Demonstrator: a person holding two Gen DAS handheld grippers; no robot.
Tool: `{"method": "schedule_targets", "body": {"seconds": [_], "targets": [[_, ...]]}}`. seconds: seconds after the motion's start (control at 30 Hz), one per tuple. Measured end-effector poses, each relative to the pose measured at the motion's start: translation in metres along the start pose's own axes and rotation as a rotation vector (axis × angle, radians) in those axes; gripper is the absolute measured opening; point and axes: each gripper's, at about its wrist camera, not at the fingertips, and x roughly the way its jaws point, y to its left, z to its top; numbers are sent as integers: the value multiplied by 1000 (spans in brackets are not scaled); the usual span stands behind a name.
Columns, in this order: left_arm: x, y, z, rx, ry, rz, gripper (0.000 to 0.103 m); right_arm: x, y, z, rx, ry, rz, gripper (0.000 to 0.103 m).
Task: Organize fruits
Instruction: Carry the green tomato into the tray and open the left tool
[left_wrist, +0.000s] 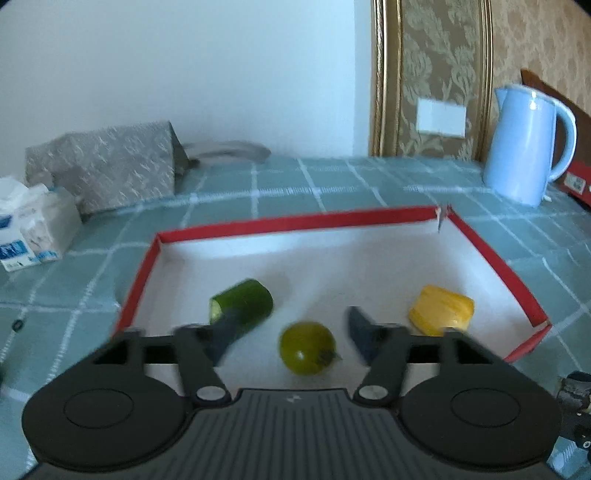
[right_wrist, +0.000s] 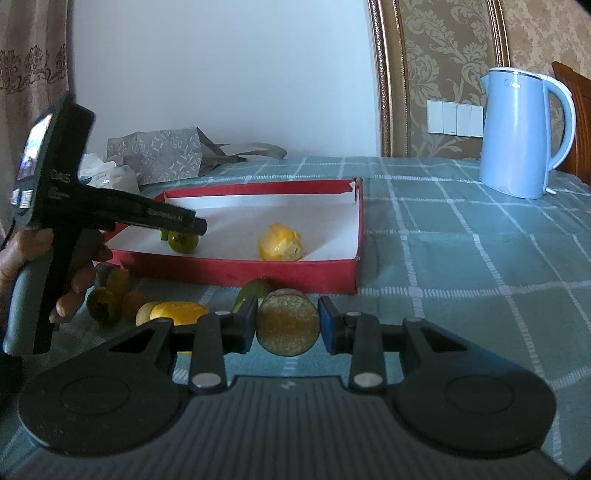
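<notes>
Up front in the left wrist view, the left gripper (left_wrist: 291, 332) hangs over the red-walled tray (left_wrist: 236, 227) with its jaws spread wide, released, gripping nothing. A round green fruit (left_wrist: 307, 348) lies on the tray's white floor between the two fingers, touching neither. The cucumber piece (left_wrist: 243, 304) lies just behind the left finger, and a yellow chunk (left_wrist: 441, 308) sits near the tray's right wall. Past the tray, on the green checked tablecloth (left_wrist: 369, 177), stand a pale blue kettle (left_wrist: 524, 144), a tissue pack (left_wrist: 33, 225) and a grey patterned bag (left_wrist: 107, 166). From the right wrist view, the right gripper (right_wrist: 288, 325) is clenched on a short cylinder with a grainy yellow cut face (right_wrist: 288, 325), held in front of the tray's near wall. A person's hand (right_wrist: 44, 273) holds the left gripper's handle at the left edge. Below that hand, a cluster of loose fruits (right_wrist: 118, 295) lies on the cloth outside the tray.
</notes>
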Motion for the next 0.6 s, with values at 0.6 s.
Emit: {"method": "schedule_targets", "body": {"seconds": [0.6], "targets": [[-95, 84, -62, -315, -173, 191, 95, 0, 3, -2, -23, 6, -18, 33]]}}
